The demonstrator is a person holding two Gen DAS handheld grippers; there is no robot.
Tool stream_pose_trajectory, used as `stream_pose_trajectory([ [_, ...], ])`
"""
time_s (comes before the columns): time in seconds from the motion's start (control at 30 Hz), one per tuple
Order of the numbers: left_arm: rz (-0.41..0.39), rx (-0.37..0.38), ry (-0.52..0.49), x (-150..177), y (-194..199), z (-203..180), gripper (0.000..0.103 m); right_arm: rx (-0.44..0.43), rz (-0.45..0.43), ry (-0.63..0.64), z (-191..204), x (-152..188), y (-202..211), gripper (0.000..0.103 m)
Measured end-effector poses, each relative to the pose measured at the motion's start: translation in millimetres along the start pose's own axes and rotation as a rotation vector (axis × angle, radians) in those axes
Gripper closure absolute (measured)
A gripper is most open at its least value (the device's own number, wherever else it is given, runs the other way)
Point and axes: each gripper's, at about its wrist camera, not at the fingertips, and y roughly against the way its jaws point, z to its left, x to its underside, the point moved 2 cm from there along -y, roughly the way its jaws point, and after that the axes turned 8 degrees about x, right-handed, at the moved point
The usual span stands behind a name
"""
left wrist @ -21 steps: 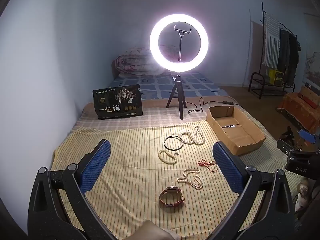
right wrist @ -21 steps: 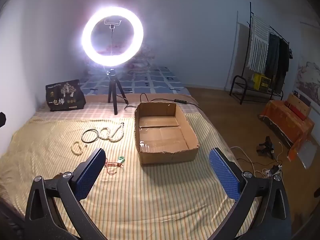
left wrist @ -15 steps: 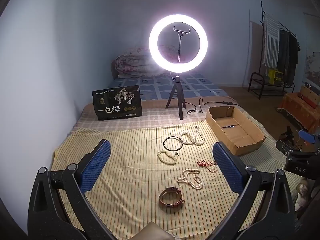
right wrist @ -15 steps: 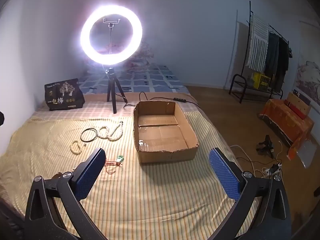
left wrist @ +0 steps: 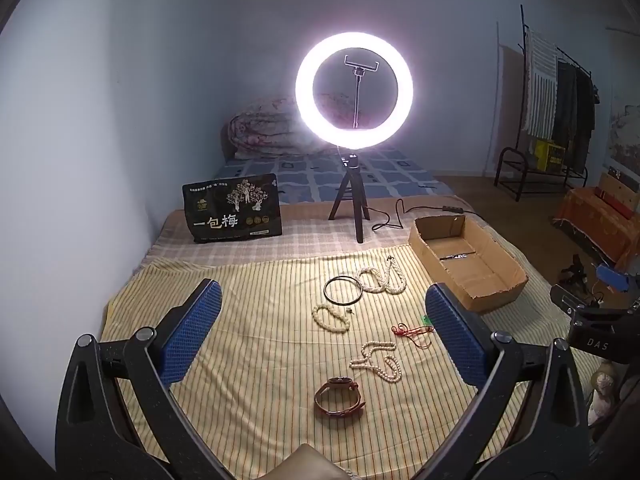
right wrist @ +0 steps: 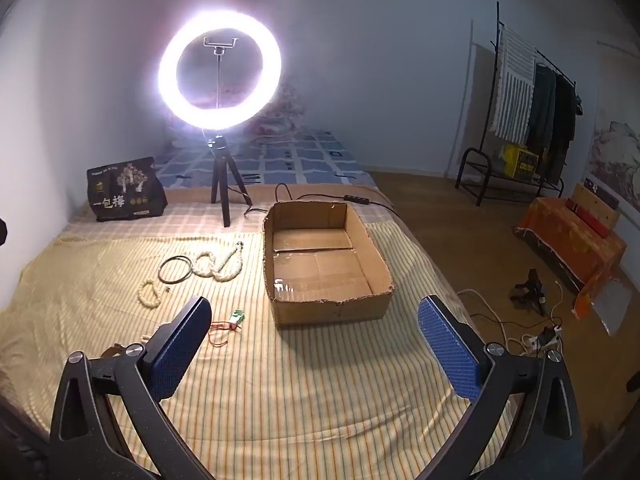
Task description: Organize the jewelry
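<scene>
Jewelry lies spread on a striped yellow cloth [left wrist: 248,320]: a brown leather watch [left wrist: 338,396], a pearl strand [left wrist: 378,360], a red cord with a green charm [left wrist: 412,330], a small bead bracelet [left wrist: 330,318], a black ring [left wrist: 343,289] and a thick white bead necklace [left wrist: 380,280]. An open cardboard box [right wrist: 324,264] stands to their right. My left gripper [left wrist: 320,326] hovers open above the watch, nothing between its blue pads. My right gripper [right wrist: 314,340] is open in front of the box, holding nothing.
A lit ring light on a tripod [left wrist: 354,92] stands at the far side, its cable [left wrist: 404,212] trailing behind the box. A black printed bag [left wrist: 233,214] stands at the back left. A clothes rack [right wrist: 528,120] and floor cables [right wrist: 532,320] lie off the right edge.
Both views have drifted only slightly; the box sits a little left in the right wrist view. No item has moved and both grippers stay wide.
</scene>
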Motion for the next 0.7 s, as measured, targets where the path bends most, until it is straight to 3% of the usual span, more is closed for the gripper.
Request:
stream_pose_trajectory([
  [0.7,-0.009,0.001,-0.004,-2.4,1.3,-4.1,0.0,-0.004,0.014,-0.006,-0.6,-0.4,-2.3,0.001],
])
